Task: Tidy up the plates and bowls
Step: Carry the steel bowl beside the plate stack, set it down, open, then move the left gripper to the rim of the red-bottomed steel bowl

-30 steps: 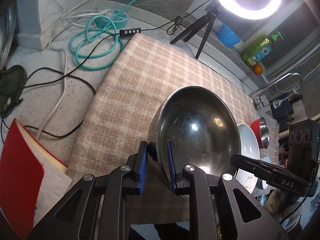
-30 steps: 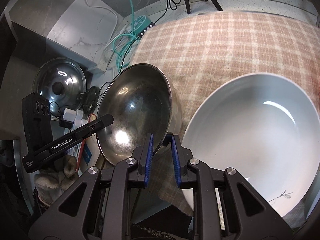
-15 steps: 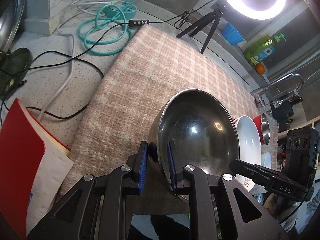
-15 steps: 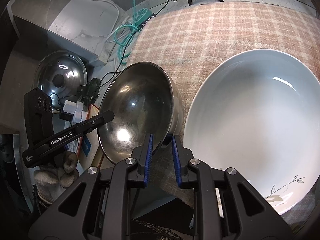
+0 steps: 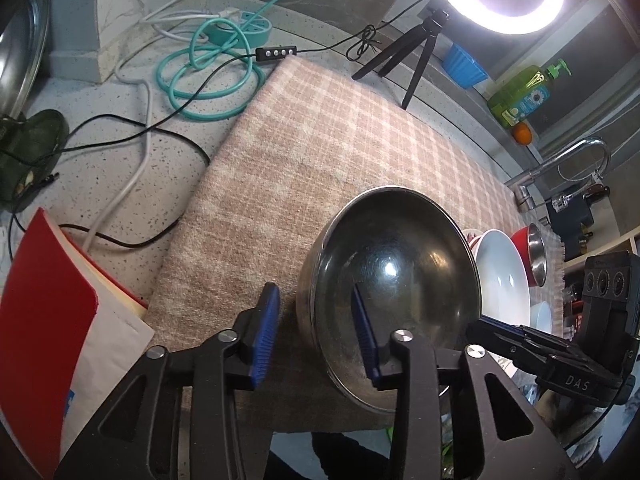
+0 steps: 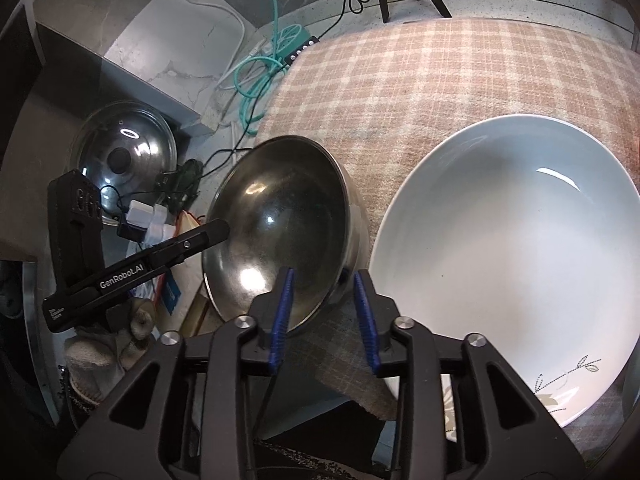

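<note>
A large steel bowl (image 5: 396,276) sits on the checked cloth (image 5: 320,152) near its front edge. My left gripper (image 5: 316,330) is open, its fingers astride the bowl's near-left rim without gripping. My right gripper (image 6: 322,312) is open too, astride the same steel bowl's (image 6: 280,224) near-right rim. A big white plate (image 6: 512,240) with a leaf print lies right of the bowl. In the left wrist view the white plate (image 5: 502,284), a red-and-steel bowl (image 5: 534,254) and a small white bowl (image 5: 542,318) sit beyond it.
Teal cable coil (image 5: 208,76), black and white cords, a ring light on a tripod (image 5: 404,52), a blue cup (image 5: 464,66), a green soap bottle (image 5: 524,92) and a tap (image 5: 560,168) line the back. A red-and-white booklet (image 5: 48,320) lies left. A pot lid (image 6: 124,156) leans left.
Both grippers have opened and let go of the steel bowl's rim. The bowl now rests on the cloth, lower and nearer the front edge.
</note>
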`<state>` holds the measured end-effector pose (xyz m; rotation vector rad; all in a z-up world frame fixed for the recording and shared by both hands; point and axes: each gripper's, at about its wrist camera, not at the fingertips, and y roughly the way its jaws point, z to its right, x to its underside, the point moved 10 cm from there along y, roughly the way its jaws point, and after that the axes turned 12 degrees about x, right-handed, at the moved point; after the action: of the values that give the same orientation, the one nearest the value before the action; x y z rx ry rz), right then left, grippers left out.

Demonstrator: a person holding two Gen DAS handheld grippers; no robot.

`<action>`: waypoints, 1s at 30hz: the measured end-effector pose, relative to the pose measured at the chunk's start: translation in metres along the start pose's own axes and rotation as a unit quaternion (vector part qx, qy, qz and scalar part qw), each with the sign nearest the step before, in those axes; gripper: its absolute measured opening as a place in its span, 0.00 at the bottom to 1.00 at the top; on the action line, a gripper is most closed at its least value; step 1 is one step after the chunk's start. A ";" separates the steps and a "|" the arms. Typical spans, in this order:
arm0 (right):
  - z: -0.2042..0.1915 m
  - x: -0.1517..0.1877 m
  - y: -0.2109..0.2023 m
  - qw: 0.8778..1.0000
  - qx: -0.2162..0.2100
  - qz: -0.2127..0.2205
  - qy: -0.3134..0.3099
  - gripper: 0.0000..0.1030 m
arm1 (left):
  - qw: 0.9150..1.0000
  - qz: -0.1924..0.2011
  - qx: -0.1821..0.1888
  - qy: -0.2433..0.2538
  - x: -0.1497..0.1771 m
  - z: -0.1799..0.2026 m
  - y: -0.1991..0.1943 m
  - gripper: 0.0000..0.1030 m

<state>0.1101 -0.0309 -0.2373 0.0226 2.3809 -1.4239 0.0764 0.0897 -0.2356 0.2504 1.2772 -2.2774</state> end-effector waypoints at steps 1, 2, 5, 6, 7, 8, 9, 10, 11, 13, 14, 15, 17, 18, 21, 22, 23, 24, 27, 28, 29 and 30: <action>-0.001 -0.001 -0.002 1.000 -0.004 0.003 0.001 0.41 | 1.000 0.001 0.000 0.000 -0.001 0.000 -0.001 0.38; -0.002 -0.002 -0.003 1.000 -0.002 0.007 -0.001 0.50 | 1.000 0.002 0.000 0.001 -0.002 0.000 -0.001 0.38; -0.004 -0.006 -0.008 1.000 -0.009 0.017 0.000 0.54 | 1.000 0.007 -0.002 0.002 -0.005 0.001 -0.004 0.38; -0.004 -0.007 -0.009 1.000 -0.012 0.017 0.004 0.54 | 1.000 0.008 -0.002 0.002 -0.006 0.001 -0.005 0.38; -0.003 -0.008 -0.010 1.000 -0.012 0.018 0.007 0.54 | 1.000 0.010 -0.001 0.003 -0.008 0.002 -0.006 0.38; -0.002 -0.010 -0.012 1.000 -0.011 0.022 0.010 0.54 | 1.000 0.012 -0.001 0.005 -0.009 0.003 -0.007 0.38; -0.001 -0.011 -0.014 1.000 -0.009 0.025 0.011 0.54 | 1.000 0.014 -0.003 0.007 -0.011 0.005 -0.008 0.38; 0.001 -0.012 -0.016 0.999 -0.006 0.029 0.013 0.55 | 1.000 0.017 -0.003 0.009 -0.012 0.006 -0.009 0.38; 0.003 -0.014 -0.020 0.999 -0.003 0.035 0.014 0.55 | 1.000 0.019 -0.003 0.012 -0.014 0.008 -0.011 0.38; 0.007 -0.018 -0.026 0.999 0.004 0.045 0.014 0.57 | 1.000 0.026 -0.004 0.017 -0.017 0.012 -0.013 0.38; 0.010 -0.020 -0.031 0.998 0.008 0.053 0.014 0.63 | 0.999 0.028 -0.004 0.020 -0.019 0.013 -0.014 0.40; 0.013 -0.022 -0.036 0.998 0.014 0.061 0.015 0.69 | 0.999 0.032 -0.005 0.024 -0.021 0.016 -0.016 0.45; 0.021 -0.027 -0.048 0.996 0.031 0.081 0.015 0.73 | 0.999 0.040 -0.010 0.033 -0.026 0.021 -0.019 0.50; 0.024 -0.028 -0.052 0.995 0.039 0.087 0.014 0.74 | 0.998 0.045 -0.013 0.041 -0.028 0.025 -0.020 0.50; 0.040 -0.030 -0.067 0.992 0.068 0.104 0.014 0.79 | 0.997 0.050 -0.026 0.058 -0.032 0.034 -0.021 0.63; 0.046 -0.030 -0.074 0.991 0.076 0.111 0.017 0.79 | 0.996 0.052 -0.029 0.062 -0.034 0.037 -0.022 0.64; 0.053 -0.030 -0.080 0.989 0.084 0.117 0.019 0.79 | 0.996 0.052 -0.028 0.067 -0.034 0.041 -0.021 0.64; 0.058 -0.030 -0.084 0.988 0.090 0.122 0.020 0.79 | 0.996 0.051 -0.027 0.072 -0.035 0.045 -0.020 0.64; 0.078 -0.028 -0.102 0.983 0.116 0.137 0.024 0.80 | 0.995 0.048 -0.026 0.086 -0.035 0.057 -0.016 0.64; 0.086 -0.027 -0.109 0.981 0.125 0.143 0.026 0.80 | 0.995 0.046 -0.025 0.090 -0.035 0.062 -0.014 0.64; 0.095 -0.026 -0.117 0.979 0.135 0.151 0.032 0.80 | 0.994 0.044 -0.022 0.095 -0.035 0.067 -0.012 0.64; 0.103 -0.025 -0.123 0.977 0.141 0.155 0.037 0.81 | 0.994 0.043 -0.020 0.100 -0.035 0.073 -0.010 0.64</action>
<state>0.1402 -0.1749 -0.1689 0.5044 2.0944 -1.6098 0.1075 0.0450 -0.1753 0.5205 1.3821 -2.1949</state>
